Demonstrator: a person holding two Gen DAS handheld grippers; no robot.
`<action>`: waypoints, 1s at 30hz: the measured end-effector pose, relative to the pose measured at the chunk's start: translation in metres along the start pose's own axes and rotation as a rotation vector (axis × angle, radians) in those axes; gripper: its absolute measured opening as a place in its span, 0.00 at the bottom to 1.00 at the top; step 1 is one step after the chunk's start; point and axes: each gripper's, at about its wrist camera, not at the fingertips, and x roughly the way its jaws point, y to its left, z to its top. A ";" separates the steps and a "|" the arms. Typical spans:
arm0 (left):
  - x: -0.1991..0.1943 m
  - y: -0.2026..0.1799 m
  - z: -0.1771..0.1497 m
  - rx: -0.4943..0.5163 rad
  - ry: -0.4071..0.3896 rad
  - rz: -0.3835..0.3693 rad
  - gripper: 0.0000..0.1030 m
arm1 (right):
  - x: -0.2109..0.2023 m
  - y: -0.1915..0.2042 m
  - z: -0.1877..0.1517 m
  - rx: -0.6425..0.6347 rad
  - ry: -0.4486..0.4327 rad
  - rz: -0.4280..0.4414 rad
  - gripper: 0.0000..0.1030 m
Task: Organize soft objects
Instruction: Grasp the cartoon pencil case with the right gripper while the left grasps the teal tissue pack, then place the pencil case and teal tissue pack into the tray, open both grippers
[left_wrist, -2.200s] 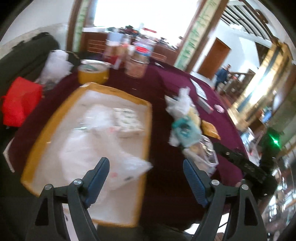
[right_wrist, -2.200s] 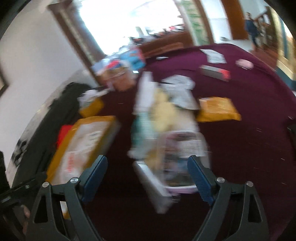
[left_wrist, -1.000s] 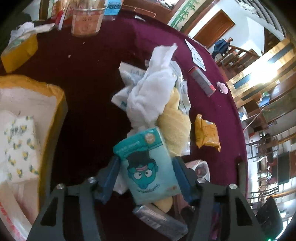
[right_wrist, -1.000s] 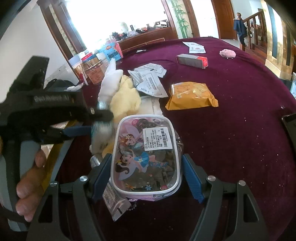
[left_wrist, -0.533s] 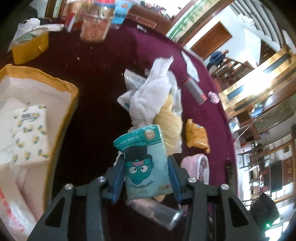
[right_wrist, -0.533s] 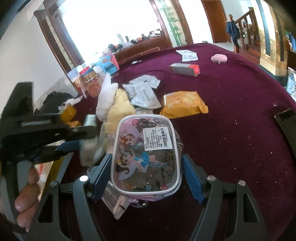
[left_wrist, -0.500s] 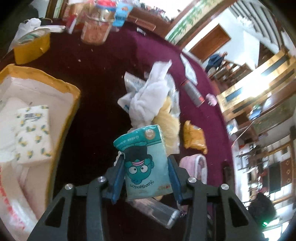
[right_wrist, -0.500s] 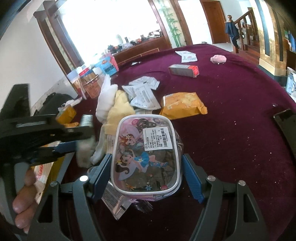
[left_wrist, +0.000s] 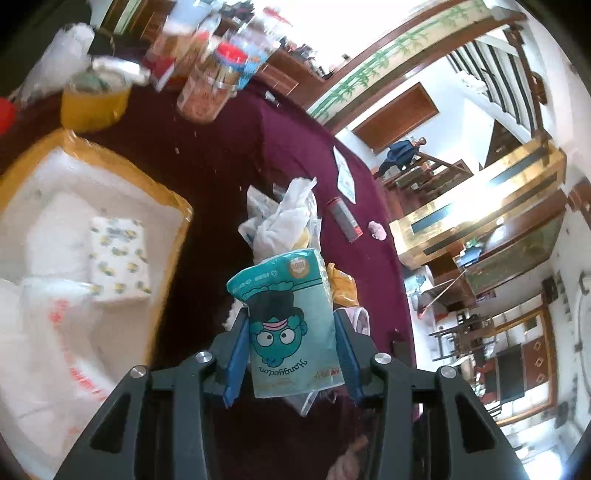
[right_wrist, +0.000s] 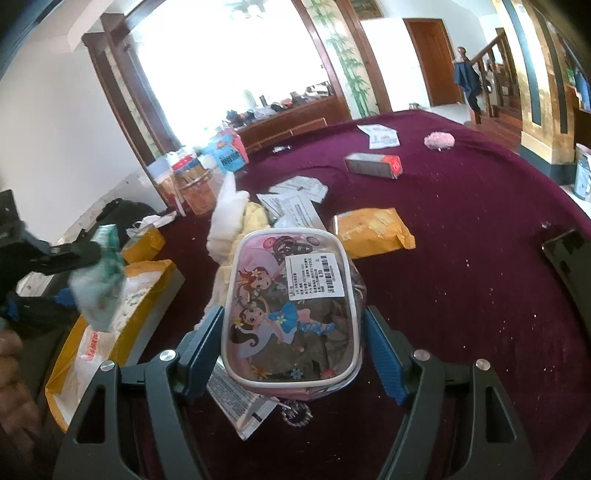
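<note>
My left gripper (left_wrist: 290, 350) is shut on a teal tissue pack with a cartoon face (left_wrist: 291, 325) and holds it above the maroon table, right of the yellow-rimmed tray (left_wrist: 173, 199). The tray holds a lemon-print tissue pack (left_wrist: 118, 258) and plastic bags. My right gripper (right_wrist: 293, 347) is shut on a clear pink cartoon pouch (right_wrist: 290, 306). The left gripper with the teal pack also shows in the right wrist view (right_wrist: 98, 277), over the tray (right_wrist: 162, 273). A white cloth (right_wrist: 227, 210) and a yellow cloth (right_wrist: 255, 218) lie behind the pouch.
On the maroon tablecloth (right_wrist: 461, 229) lie an orange snack packet (right_wrist: 373, 230), paper sachets (right_wrist: 295, 199), a small box (right_wrist: 373, 166) and a pink fluffy item (right_wrist: 439, 140). Jars and a yellow tissue box (left_wrist: 94, 103) stand at the back. A dark phone (right_wrist: 565, 251) lies at right.
My left gripper has lifted the teal pack and carried it left toward the tray. My right gripper stays shut on the pouch, about where it was.
</note>
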 end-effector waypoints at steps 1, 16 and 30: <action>-0.013 0.000 0.000 0.010 -0.010 0.001 0.45 | -0.001 0.001 0.000 -0.005 -0.003 0.005 0.71; -0.094 0.081 0.052 0.057 -0.092 0.354 0.45 | -0.006 0.119 0.023 -0.117 0.051 0.366 0.71; -0.060 0.139 0.079 0.074 0.016 0.402 0.45 | 0.038 0.242 -0.042 -0.332 0.336 0.535 0.72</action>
